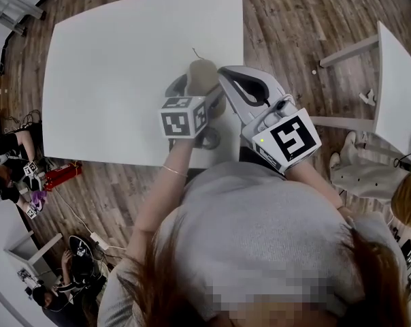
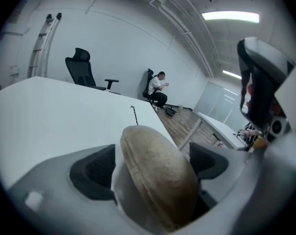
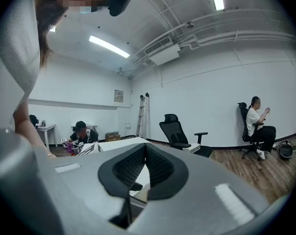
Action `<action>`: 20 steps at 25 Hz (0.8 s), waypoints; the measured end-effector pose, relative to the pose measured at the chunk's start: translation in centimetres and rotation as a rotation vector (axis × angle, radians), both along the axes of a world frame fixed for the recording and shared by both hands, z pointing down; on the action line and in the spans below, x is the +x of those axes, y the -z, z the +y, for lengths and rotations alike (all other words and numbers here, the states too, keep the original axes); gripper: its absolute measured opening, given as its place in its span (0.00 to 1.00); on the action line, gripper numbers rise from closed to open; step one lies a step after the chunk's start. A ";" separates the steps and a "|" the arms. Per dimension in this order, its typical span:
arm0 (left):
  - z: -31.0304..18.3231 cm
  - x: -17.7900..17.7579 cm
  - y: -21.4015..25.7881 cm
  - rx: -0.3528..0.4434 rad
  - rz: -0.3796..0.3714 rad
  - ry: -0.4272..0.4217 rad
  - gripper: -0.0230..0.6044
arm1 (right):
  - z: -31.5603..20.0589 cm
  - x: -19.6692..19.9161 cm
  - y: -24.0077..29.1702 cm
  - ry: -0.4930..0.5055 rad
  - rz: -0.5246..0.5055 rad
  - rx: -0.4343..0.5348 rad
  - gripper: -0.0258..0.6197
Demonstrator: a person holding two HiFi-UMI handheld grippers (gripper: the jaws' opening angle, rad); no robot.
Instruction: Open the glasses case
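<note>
The left tongs [image 2: 152, 168] stood spread around the case [image 2: 155, 148], the right tongs [image 3: 144, 166] pressed together; the round case might slip when squeezed.

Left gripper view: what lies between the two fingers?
The tan glasses case lies between the open fingers; the left gripper view shows it.

Glasses case [image 2: 155, 180] matt, coarse-textured; table [image 1: 124, 73] smooth.
</note>
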State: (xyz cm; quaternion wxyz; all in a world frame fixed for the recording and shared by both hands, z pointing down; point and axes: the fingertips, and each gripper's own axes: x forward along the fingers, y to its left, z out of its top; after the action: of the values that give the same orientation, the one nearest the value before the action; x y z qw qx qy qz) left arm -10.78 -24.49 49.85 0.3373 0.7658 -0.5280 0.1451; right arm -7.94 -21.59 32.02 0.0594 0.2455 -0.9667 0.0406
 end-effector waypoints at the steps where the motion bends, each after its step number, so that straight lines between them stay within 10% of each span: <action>1: -0.2 0.4 0.0 0.006 -0.010 -0.009 0.79 | 0.0 0.0 0.0 -0.001 -0.003 0.001 0.04; 20: -0.1 5.0 -2.2 -0.227 0.135 -0.161 0.69 | -0.7 1.9 0.5 -0.035 -0.018 -0.001 0.04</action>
State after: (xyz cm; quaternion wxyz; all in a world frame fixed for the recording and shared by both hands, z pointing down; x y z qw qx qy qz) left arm -5.80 -24.60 52.02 0.4435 0.7705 -0.4215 0.1786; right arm -6.08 -22.28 31.53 0.0500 0.2621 -0.9627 0.0443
